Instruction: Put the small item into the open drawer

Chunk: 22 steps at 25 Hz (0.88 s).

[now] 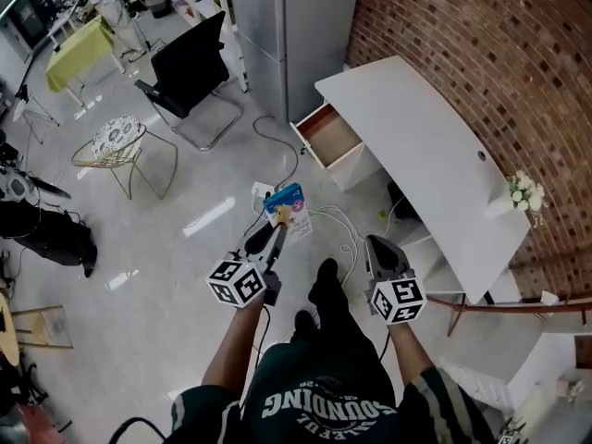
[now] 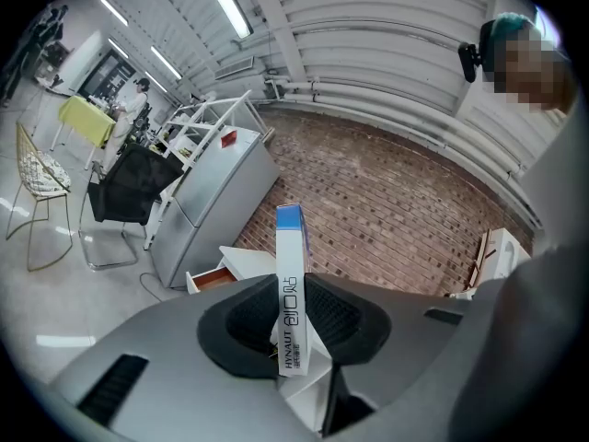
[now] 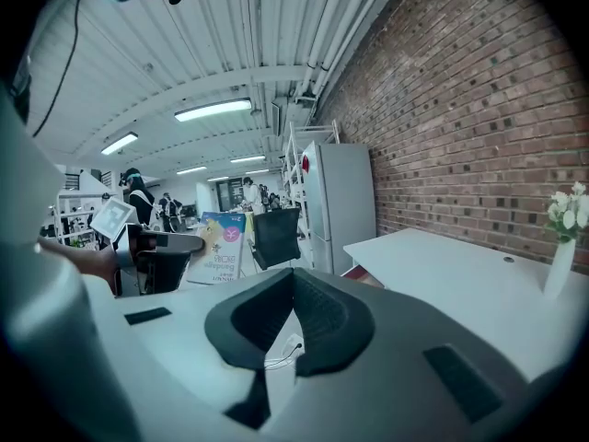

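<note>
My left gripper (image 2: 292, 313) clamps small box (image 2: 290, 247) | right gripper (image 3: 293, 293) closed, empty | step: carry; open drawer (image 1: 328, 135) at desk's (image 1: 435, 155) far end well apart | next: reach over it, release.

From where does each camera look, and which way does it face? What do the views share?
Head view: on the person's head, looking steeply down at the white desk and its open wood-lined drawer; forearms, legs, left gripper and right gripper show.
Left gripper view: rides the left gripper, facing the drawer and brick wall; its jaws are shut on the slim blue-and-white box.
Right gripper view: rides the right gripper, facing along the desk; jaws together, empty.
Shared: all three show the box and desk.
</note>
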Tool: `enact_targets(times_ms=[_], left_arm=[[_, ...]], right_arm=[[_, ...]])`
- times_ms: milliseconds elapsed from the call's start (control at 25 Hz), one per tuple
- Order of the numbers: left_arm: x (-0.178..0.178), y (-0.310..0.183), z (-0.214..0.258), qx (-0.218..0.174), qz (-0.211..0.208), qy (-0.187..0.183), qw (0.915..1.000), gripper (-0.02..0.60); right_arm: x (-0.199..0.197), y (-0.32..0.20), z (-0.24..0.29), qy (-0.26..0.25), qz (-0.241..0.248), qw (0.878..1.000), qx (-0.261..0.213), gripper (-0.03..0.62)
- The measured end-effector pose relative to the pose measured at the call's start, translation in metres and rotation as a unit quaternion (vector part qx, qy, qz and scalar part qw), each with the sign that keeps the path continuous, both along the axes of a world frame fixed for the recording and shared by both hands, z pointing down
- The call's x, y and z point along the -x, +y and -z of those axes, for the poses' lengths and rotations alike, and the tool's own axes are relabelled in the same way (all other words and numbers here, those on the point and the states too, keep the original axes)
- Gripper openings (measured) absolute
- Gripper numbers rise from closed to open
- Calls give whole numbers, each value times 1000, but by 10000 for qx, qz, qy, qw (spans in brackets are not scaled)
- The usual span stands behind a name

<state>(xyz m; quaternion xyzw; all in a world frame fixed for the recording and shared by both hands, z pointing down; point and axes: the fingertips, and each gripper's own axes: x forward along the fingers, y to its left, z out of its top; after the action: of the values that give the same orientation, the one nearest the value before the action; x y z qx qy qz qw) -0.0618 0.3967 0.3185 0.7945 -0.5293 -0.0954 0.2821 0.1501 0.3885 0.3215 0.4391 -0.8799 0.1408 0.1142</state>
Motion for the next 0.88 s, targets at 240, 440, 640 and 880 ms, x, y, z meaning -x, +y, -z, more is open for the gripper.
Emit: enact_targets(times_ms=[240, 440, 640, 880], left_arm=[[13, -45, -10, 44, 71, -25, 10000, 101], [23, -97, -16, 121, 1, -111, 9999, 101], [38, -158, -17, 202, 28, -162, 9997, 101], [54, -217, -16, 256, 72, -231, 9994, 101]], right_arm=[[14, -43, -13, -80, 61, 9999, 55, 23], [30, -99, -21, -160, 82, 9998, 111, 23], [51, -163, -27, -251, 129, 9994, 220, 23], [75, -230, -29, -332, 239, 9986, 324, 23]])
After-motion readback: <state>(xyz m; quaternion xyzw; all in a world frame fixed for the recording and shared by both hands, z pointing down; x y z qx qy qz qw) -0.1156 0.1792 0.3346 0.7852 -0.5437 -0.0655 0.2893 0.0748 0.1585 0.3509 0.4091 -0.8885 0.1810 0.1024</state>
